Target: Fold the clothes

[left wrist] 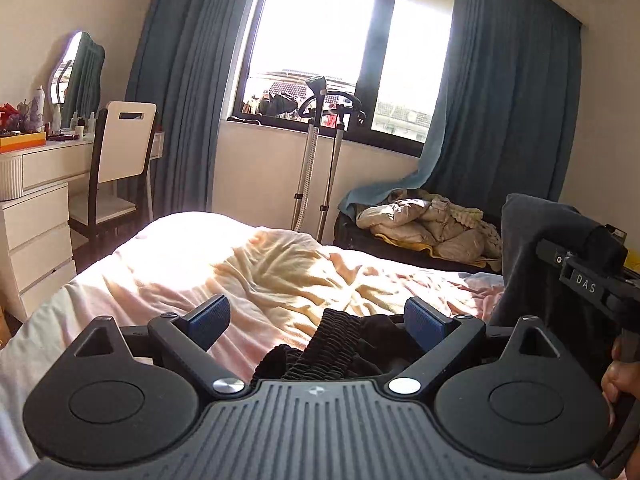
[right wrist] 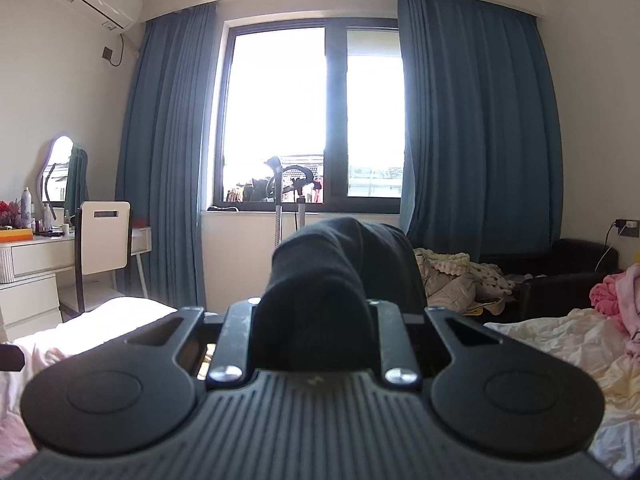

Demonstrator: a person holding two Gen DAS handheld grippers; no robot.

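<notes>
My left gripper (left wrist: 318, 320) is open, its blue pads wide apart, just above the bed (left wrist: 240, 264). A black garment with a ribbed elastic waistband (left wrist: 336, 344) lies between and under its fingers. My right gripper (right wrist: 312, 320) is shut on a dark grey garment (right wrist: 340, 264) that bulges up between the fingers and hides the tips. In the left wrist view the right gripper (left wrist: 588, 280) shows at the right edge, held up with the grey cloth (left wrist: 532, 240) draped from it.
The bed has a rumpled pink and cream sheet (right wrist: 560, 340). A pink cloth (right wrist: 616, 292) lies at the right. A dark couch with piled bedding (left wrist: 432, 224), a garment steamer stand (left wrist: 320, 160), a white chair (left wrist: 120, 148) and dressing table (left wrist: 40, 168) stand beyond the bed.
</notes>
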